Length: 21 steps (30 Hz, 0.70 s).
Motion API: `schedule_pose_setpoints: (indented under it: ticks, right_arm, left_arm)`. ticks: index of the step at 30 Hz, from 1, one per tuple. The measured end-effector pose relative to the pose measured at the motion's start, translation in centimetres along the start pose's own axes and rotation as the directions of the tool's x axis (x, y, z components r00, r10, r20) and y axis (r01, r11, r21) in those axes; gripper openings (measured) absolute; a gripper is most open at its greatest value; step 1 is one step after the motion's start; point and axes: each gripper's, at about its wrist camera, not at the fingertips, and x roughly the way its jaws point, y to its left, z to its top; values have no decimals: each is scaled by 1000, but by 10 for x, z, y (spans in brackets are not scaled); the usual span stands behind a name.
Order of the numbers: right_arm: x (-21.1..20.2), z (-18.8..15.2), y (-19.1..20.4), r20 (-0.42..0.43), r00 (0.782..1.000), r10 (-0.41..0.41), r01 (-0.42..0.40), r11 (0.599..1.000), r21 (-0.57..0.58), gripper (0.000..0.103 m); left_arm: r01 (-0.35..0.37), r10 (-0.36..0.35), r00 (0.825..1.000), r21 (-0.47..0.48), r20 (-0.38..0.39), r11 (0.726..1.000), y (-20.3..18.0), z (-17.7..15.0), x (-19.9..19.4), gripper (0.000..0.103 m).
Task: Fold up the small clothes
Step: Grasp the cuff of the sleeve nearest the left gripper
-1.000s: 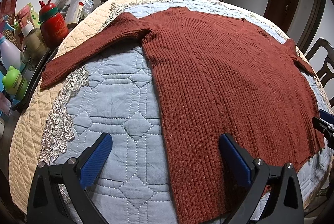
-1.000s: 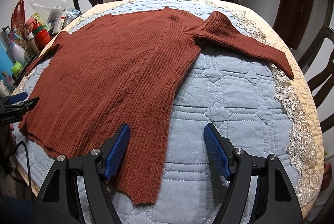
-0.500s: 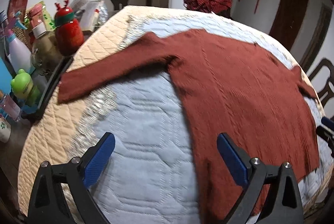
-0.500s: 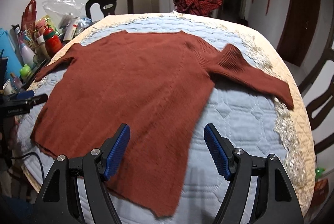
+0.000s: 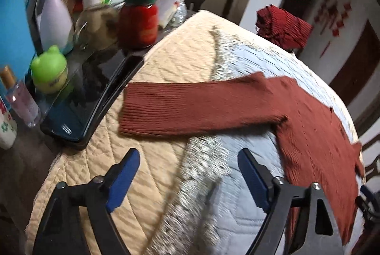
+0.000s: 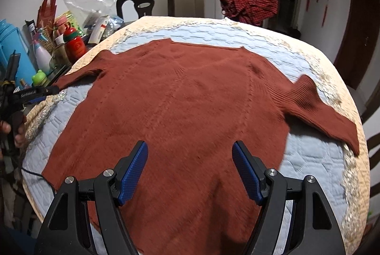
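A rust-red ribbed sweater lies flat, front up, on the quilted table cover, both sleeves spread out sideways. In the left wrist view its left sleeve stretches across, cuff end near the cover's beige border. My left gripper hovers just short of that cuff, its jaws closing with nothing between them; it also shows at the left edge of the right wrist view as the left gripper. My right gripper is open above the sweater's lower body, holding nothing.
Clutter crowds the table's left side: a red bottle, a green frog jar, a white bottle and a black tray. A red checked cloth hangs at the far end. A dark chair stands behind.
The left gripper swung left from the sweater's hem to the left sleeve cuff and its jaws narrowed a little. The right gripper shifted left, from the side hem to over the body.
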Motion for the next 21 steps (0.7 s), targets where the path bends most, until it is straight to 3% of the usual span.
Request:
schedule_pose_setpoints:
  ticks: [10,16,18,21]
  right_arm:
    - [17,11,7,-24,1000,19,-20,1000,-14,73]
    - [21,16,8,-25,999,29,-29,999,-14,73]
    - [21,16,7,-22,999,31,-31,999,-12,73]
    - [21,16,3,-18,999,35,-35,999,2,73]
  left_arm:
    - [22,-22,1000,-98,5,995,15,17,19,82]
    - [-86,88,996,-107,18,991,14,23,25,42]
    - [-104,107,994,-114,17,988,17,26,27,21]
    - [-95,99,995,-117,28,989,17,32,23,11]
